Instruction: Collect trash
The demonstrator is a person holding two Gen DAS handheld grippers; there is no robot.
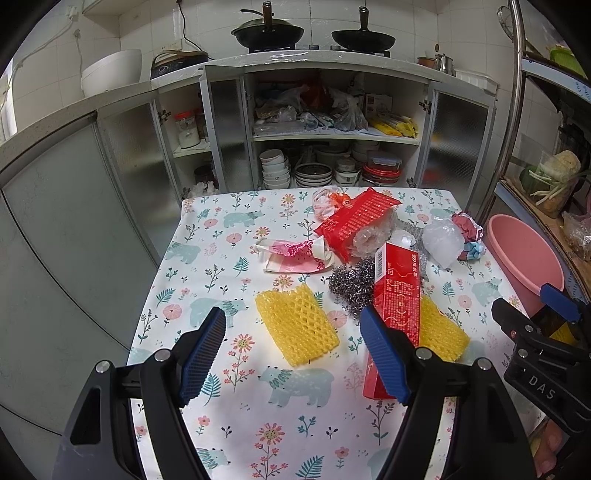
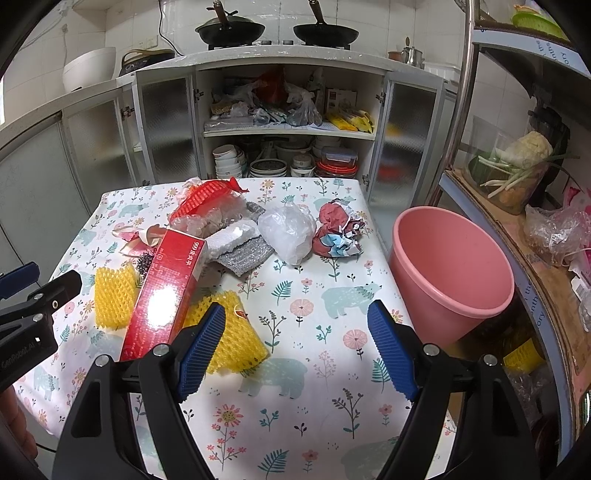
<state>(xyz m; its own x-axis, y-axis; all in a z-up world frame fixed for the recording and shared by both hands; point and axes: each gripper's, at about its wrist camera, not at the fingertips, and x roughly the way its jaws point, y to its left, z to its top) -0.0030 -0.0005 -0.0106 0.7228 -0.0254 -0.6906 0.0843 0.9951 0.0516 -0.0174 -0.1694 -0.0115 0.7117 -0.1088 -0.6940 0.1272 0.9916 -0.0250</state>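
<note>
Trash lies on a table with a floral cloth (image 1: 229,406) (image 2: 314,369). There are two yellow foam nets (image 1: 297,325) (image 2: 236,339), a long red box (image 1: 397,306) (image 2: 166,291), a steel scourer (image 1: 349,284), a red snack bag (image 1: 354,221) (image 2: 207,199), a pink wrapper (image 1: 295,254), a clear plastic bag (image 1: 441,240) (image 2: 290,229) and a crumpled red-blue wrapper (image 1: 469,232) (image 2: 338,229). My left gripper (image 1: 295,354) is open and empty above the near yellow net. My right gripper (image 2: 295,347) is open and empty over bare cloth. A pink bucket (image 1: 524,254) (image 2: 450,266) stands right of the table.
An open cupboard (image 1: 325,147) (image 2: 280,147) with bowls and bags stands behind the table. Two woks (image 1: 267,31) sit on the counter above. A shelf rack (image 2: 524,192) with vegetables and bags stands to the right of the bucket.
</note>
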